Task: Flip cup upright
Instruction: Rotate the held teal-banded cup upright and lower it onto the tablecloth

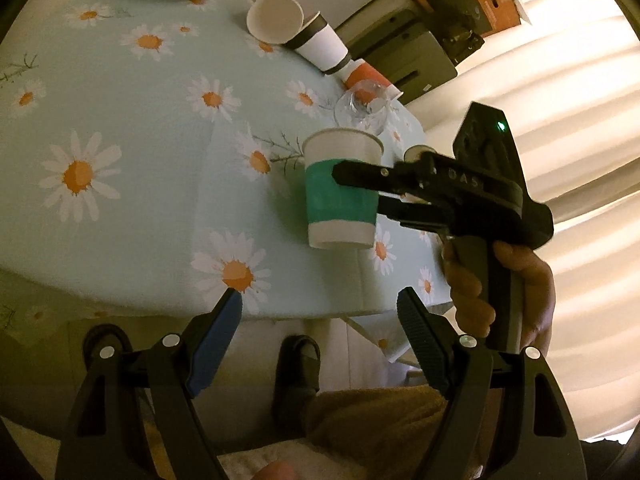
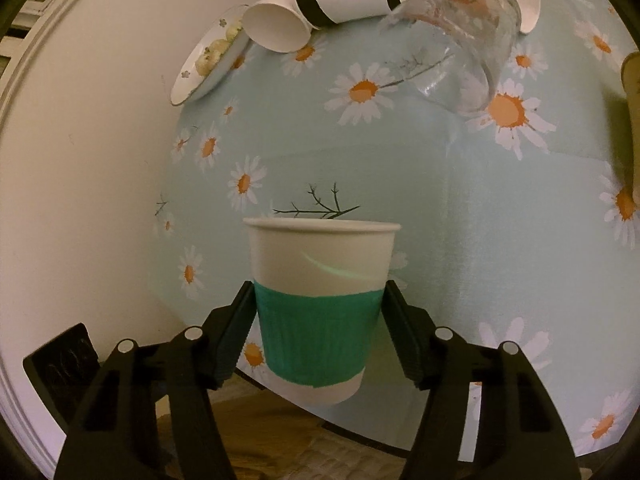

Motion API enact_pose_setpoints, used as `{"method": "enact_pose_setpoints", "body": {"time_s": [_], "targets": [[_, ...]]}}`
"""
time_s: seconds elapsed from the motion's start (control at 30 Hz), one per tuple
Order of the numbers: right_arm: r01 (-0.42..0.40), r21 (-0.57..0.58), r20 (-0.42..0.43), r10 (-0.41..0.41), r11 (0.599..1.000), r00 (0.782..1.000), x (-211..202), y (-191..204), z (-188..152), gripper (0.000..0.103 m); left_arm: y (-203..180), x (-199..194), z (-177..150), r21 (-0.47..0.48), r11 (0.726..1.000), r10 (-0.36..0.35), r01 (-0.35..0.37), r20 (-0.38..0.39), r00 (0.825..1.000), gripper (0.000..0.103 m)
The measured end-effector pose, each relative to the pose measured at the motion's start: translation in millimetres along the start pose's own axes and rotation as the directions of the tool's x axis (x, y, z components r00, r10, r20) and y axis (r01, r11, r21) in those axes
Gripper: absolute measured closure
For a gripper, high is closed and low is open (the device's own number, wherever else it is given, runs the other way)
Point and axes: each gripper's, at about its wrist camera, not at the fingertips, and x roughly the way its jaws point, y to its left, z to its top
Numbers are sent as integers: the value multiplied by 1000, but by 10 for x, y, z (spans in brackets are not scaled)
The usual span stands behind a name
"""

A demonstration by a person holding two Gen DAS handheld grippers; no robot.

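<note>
**Set the cup down level before you let go**

Your right gripper [image 2: 316,320] is pinching the cup [image 2: 320,300] across its green band, one finger on each side. The cup is rim-up and looks held clear of the table [image 1: 120,208], near the edge at about 4 o'clock in the left wrist view; whether its base touches the cloth cannot be told. In that view the cup [image 1: 342,188] leans a little, so level your wrist first.

Lower it straight down until the whole base sits flat on the cloth. Then ease the fingers apart evenly, so neither drags the wall sideways. A paper cup is likely light and soft, so squeeze no harder than you need; a dented wall may tip it on release.

Keep away from the glass [image 1: 362,108] lying at about 12 o'clock from the cup, and from the other cups [image 1: 296,32] beyond it on their sides. Choose a spot further in from the edge, towards 9 o'clock.

Your left gripper [image 1: 320,320] hangs spread wide and empty, below the table edge. Keep it out of the way.
</note>
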Motion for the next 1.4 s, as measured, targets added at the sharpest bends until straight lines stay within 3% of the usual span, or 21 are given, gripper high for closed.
{"method": "enact_pose_setpoints", "body": {"time_s": [0.2,0.4,0.53,0.6,0.73,0.83,0.87,0.9,1.0,1.07,1.13,1.4], "targets": [[-26,-25,103,28,999,994,-294,3,-136,40,-66,-107,162,-4,1000,-6,6,69,998,25],[-1,-80,266,22,997,964,-645,-9,-362,40,-143,-192,353,1,1000,22,-23,163,986,25],[3,-147,387,55,989,920,-792,57,-549,40,-79,-190,393,-39,999,12,-4,201,979,25],[31,-174,484,58,984,873,-861,90,-687,40,-42,-178,385,-52,999,-1,12,208,978,25],[69,-184,595,56,981,802,-824,131,-895,40,61,-170,341,-85,995,-26,46,223,974,25],[160,-182,671,4,970,741,-693,188,-1025,40,96,-151,302,-90,995,-28,49,220,975,25],[194,-182,699,-12,964,715,-646,217,-1060,40,105,-141,295,-92,995,-20,41,221,975,25],[258,-178,741,-43,950,670,-593,269,-1124,40,109,-142,297,-93,995,-13,34,223,975,25],[376,-167,808,-92,911,582,-447,378,-1223,40,126,-151,294,-100,995,9,15,238,971,25],[422,-160,832,-108,893,544,-304,416,-1220,40,122,-165,290,-94,996,11,12,243,970,25],[466,-143,852,-130,873,507,-176,409,-1225,40,113,-170,280,-85,996,9,12,243,970,25],[529,-48,874,-221,847,433,94,241,-1220,40,144,-242,284,-99,995,23,4,272,962,25]]}}
